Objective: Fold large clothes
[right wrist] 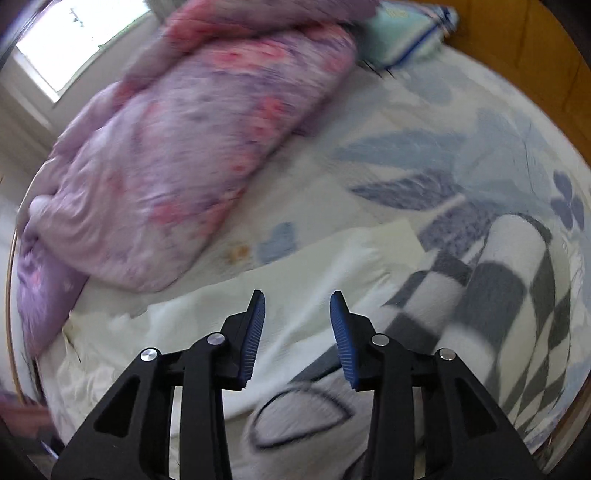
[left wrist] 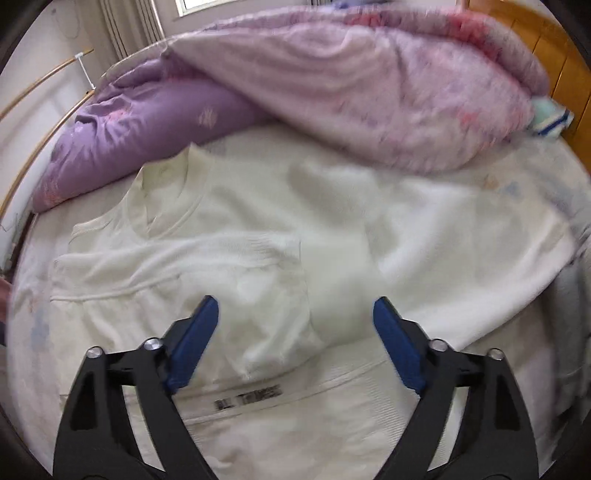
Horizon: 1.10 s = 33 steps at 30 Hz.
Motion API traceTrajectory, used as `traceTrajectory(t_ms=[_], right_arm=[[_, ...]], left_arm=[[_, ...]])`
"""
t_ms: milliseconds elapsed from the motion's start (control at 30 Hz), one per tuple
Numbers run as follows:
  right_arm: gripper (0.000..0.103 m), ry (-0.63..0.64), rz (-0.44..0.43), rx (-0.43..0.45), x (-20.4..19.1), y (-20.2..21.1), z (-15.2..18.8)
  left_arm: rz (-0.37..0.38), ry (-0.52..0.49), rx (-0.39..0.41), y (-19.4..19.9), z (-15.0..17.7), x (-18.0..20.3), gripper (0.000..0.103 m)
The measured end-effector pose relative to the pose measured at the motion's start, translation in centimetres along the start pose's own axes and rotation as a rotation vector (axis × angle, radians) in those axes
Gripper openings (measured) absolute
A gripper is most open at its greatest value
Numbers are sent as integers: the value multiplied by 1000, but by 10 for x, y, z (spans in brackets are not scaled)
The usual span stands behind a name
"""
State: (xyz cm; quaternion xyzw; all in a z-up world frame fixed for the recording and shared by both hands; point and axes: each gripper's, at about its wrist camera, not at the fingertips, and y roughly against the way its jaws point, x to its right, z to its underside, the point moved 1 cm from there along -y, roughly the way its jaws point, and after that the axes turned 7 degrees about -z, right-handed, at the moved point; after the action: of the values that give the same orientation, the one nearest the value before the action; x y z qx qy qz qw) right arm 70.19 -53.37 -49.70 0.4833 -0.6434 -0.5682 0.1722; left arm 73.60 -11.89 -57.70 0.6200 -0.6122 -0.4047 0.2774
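Observation:
A large cream-white top (left wrist: 236,236) lies spread on the bed, collar at the upper left, one sleeve folded across its front. My left gripper (left wrist: 295,314) hovers just above its lower part, jaws wide open and empty. In the right wrist view the same cream garment (right wrist: 332,258) lies below my right gripper (right wrist: 297,310), which is open and empty above its edge.
A purple-pink quilt (left wrist: 332,92) is bunched along the far side of the bed (right wrist: 424,122). A black-and-white checked garment (right wrist: 509,280) lies at the right. A wooden headboard (left wrist: 546,48) stands at the far right. A light blue pillow (right wrist: 402,33) sits beyond the quilt.

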Motion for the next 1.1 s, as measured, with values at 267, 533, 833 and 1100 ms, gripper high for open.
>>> traceTrajectory(t_ms=[267, 533, 833, 1100], right_arm=[[35, -166, 152, -214, 43, -62, -41], [35, -290, 207, -356, 97, -119, -58], [45, -188, 481, -352, 119, -139, -69], [47, -223, 224, -399, 147, -158, -60]], left_arm=[[-126, 134, -82, -13, -18, -24, 87], [-247, 149, -331, -79, 19, -60, 87], [-223, 157, -331, -99, 27, -63, 87], [-193, 183, -332, -103, 30, -73, 87]])
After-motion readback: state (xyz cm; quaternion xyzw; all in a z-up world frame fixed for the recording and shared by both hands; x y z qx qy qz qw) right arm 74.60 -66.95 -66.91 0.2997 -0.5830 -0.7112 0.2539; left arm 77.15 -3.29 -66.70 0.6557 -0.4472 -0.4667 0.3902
